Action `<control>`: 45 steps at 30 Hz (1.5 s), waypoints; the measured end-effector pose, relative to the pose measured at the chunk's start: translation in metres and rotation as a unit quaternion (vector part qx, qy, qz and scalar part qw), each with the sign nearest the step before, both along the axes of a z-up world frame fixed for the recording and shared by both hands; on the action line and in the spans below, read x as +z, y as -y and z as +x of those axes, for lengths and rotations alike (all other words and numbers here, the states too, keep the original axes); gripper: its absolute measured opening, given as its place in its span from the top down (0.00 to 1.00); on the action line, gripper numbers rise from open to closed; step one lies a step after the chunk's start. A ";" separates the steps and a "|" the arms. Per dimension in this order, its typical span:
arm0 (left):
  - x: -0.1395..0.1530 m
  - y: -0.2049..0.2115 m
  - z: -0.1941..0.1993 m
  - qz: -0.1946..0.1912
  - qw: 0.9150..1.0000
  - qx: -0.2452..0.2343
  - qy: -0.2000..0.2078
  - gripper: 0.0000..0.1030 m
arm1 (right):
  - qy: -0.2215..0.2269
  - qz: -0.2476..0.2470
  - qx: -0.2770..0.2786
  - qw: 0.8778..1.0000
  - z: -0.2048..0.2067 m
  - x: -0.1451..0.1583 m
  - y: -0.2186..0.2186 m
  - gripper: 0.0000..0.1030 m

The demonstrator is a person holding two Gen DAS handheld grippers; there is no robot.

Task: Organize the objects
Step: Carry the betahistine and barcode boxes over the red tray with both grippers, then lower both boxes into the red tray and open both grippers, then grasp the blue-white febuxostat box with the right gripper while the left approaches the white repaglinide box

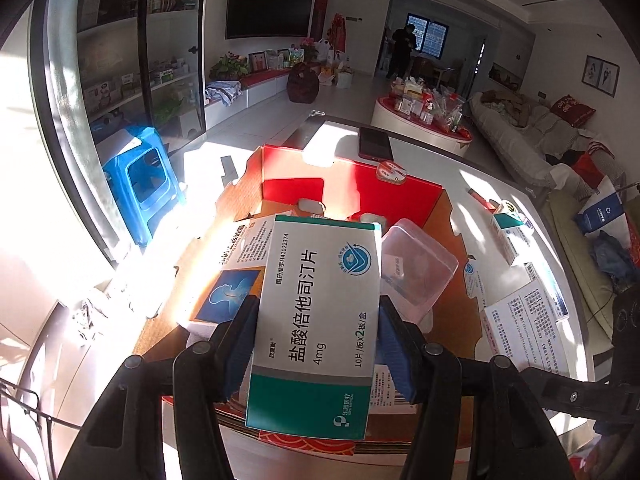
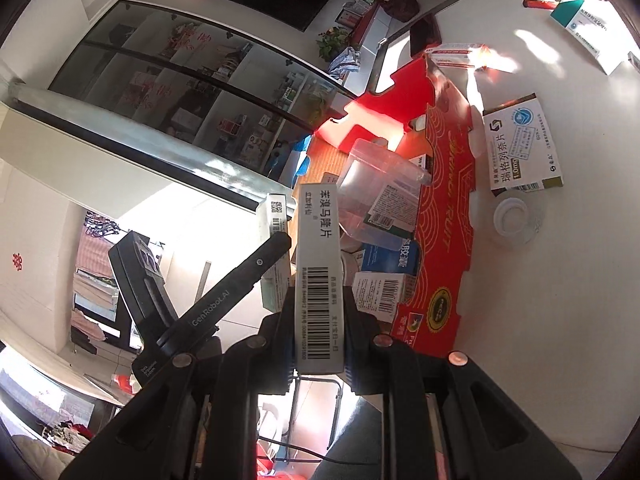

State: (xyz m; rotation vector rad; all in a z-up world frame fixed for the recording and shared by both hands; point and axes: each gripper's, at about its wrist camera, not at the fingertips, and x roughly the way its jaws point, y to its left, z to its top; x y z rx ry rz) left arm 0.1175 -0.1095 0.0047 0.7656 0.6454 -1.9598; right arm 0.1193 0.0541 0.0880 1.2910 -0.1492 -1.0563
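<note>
Clamped in the left hand-held gripper point(image 1: 318, 344), the green-white medicine box point(image 1: 316, 320) hung above the red carton point(image 1: 352, 184); the right hand-held gripper point(image 2: 318, 332) gripped a narrow grey box point(image 2: 318, 276). Both probably should be lowered flat, beside the clear container point(image 1: 416, 264).

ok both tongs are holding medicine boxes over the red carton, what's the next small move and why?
Probably lower the left tongs and release the green-and-white box into the red carton. It already hangs above the carton's open inside, where other boxes and a clear plastic container lie. The right tongs hold a narrow box nearer the carton's edge.
</note>
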 end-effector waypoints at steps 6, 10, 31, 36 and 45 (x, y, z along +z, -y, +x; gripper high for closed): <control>-0.005 0.007 0.005 0.002 1.000 0.008 0.011 0.40 | 0.003 0.039 0.044 0.998 0.027 -0.018 0.041 0.82; -0.014 0.013 0.002 0.011 1.000 0.006 0.019 0.40 | -0.024 0.060 0.046 0.997 0.032 -0.022 0.061 0.82; -0.026 0.029 -0.048 -0.002 0.997 -0.025 0.067 0.00 | -0.096 -0.003 -0.014 0.995 -0.012 0.019 0.064 0.11; 0.006 0.011 -0.059 -0.017 0.998 -0.046 0.046 0.00 | -0.157 0.038 -0.144 0.976 -0.079 0.016 -0.012 0.10; 0.029 -0.046 -0.164 0.033 0.983 -0.178 -0.003 0.00 | -0.262 0.210 -0.285 0.898 -0.224 -0.027 -0.072 0.10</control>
